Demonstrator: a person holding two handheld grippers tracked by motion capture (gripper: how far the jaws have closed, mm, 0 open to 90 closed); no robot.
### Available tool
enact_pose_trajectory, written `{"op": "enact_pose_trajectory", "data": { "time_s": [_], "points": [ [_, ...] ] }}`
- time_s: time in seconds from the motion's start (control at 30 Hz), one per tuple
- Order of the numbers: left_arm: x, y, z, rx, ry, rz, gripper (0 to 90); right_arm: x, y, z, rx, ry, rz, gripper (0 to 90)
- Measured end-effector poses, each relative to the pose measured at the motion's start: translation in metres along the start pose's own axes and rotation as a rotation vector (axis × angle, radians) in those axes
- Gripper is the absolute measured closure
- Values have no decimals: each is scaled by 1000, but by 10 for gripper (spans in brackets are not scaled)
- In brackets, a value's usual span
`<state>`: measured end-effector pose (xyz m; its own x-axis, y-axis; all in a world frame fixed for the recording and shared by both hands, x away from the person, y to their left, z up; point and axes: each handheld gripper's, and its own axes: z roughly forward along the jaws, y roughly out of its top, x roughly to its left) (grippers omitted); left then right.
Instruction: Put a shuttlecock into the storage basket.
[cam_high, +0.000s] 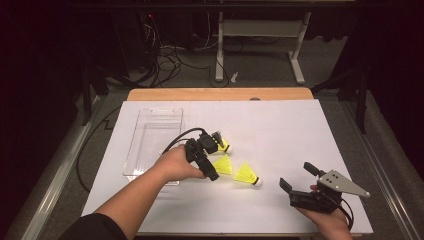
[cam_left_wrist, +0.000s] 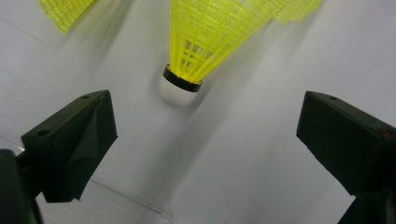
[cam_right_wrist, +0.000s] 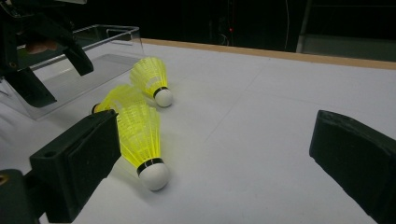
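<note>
White-capped yellow mesh shuttlecock (cam_left_wrist: 187, 51) lies between the open left claw (cam_left_wrist: 205, 135).

Dark room, cables (cam_high: 167, 60) on floor (cam_high: 260, 62)

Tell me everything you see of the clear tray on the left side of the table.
The clear tray is a long rectangular bin of see-through plastic with low walls and rounded corners. It sits upright and flat on the white table, its long side running away from the person. Nothing can be made out inside it. The left forearm crosses over its near right corner; whether they touch cannot be told. Three yellow shuttlecocks lie to its right, apart from it.
</note>
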<state>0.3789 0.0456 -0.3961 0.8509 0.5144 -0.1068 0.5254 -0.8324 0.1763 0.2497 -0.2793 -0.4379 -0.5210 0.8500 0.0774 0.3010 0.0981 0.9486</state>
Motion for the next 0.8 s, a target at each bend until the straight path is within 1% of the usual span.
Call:
{"op": "enact_pose_trajectory", "data": {
  "time_s": [0.1, 0.2, 0.3, 0.43, 0.5, 0.57, 0.6, 0.63, 0.67, 0.77, 0.8],
  "points": [
    [4, 1, 4, 9, 4, -13, 75, 0, 0, 0, -3, 0, -1, 25],
    [7, 2, 8, 27, -9, -13, 103, 0, 0, 0, -3, 0, 0, 25],
    [10, 4, 11, 37, -14, -26, 134, 0, 0, 0, -2, 0, 1, 25],
    [10, 6, 17, 58, -12, -15, 159, -1, 0, 0, -3, 0, -1, 25],
    [9, 7, 20, 66, -19, -10, 187, -1, 0, 0, -2, 0, 2, 26],
    [9, 9, 23, 74, -22, -5, 196, -1, 0, 0, -2, 0, 1, 26],
    [10, 9, 25, 78, -24, -6, 205, -1, 0, 0, -2, 0, 1, 26],
    [11, 10, 26, 83, -30, -7, 231, -1, 0, 0, -3, 1, 0, 26],
    [12, 10, 27, 86, -34, -9, 231, -1, 0, 0, -3, 1, 0, 26],
    [15, 10, 28, 82, -37, -15, 286, -1, 0, -1, -6, 0, 2, 26],
    [16, 10, 29, 80, -36, -18, 286, -1, 0, -1, -6, 0, 2, 26]
  ]
}}
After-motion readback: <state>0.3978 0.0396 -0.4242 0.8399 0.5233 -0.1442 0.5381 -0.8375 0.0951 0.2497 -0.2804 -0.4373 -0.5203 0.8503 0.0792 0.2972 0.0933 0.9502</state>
